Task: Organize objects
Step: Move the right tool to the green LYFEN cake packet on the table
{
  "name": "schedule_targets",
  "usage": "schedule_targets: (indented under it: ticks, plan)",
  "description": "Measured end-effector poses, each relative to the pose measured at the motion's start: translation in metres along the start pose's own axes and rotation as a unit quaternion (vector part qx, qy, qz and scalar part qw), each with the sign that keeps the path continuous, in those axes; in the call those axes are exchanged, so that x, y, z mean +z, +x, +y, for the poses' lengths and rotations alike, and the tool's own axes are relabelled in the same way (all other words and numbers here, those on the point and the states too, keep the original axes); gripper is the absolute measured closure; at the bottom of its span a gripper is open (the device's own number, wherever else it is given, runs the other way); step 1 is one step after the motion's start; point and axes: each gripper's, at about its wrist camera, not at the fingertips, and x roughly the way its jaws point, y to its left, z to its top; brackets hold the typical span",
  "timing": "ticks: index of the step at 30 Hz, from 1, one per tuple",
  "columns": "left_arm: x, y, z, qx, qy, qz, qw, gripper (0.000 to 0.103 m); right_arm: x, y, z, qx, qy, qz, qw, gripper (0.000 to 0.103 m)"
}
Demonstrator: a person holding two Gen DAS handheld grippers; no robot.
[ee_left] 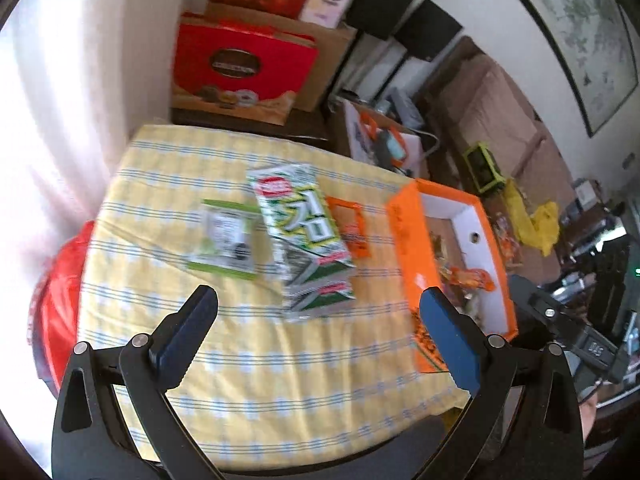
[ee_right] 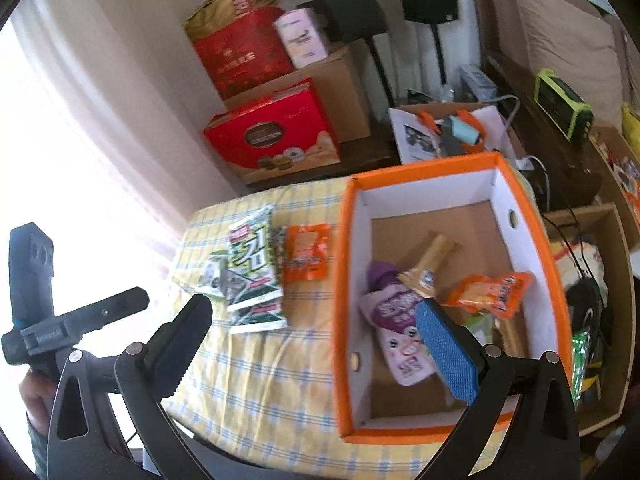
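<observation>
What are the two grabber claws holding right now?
Nothing. The left gripper and the right gripper both stand wide open with no pads on anything; the seaweed packet lies loose on the table.

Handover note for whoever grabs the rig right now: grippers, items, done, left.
Left gripper: open, empty, above the tablecloth.
Right gripper: open, empty, over the near end of the orange box.
Done: purple pouch, tan packet and orange snack bag lie in the box.
Left on the cloth: seaweed pack, small green-edged packet, orange packet. Probably these go in the box next.
</observation>
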Motion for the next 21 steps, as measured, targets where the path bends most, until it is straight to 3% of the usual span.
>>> schedule_targets:
  ticks: [12,21]
  plan:
    - [0.007,0.004,0.052,0.042,-0.022,-0.007,0.9989,0.002,0.024,0.039,0.042,0.016,-0.028,0.030,0.999,0.001]
    - [0.009,0.047,0.072,0.065,-0.029,0.016,0.9974,0.002,0.028,0.069,0.055,0.020,-0.032,0.052,0.998,0.005]
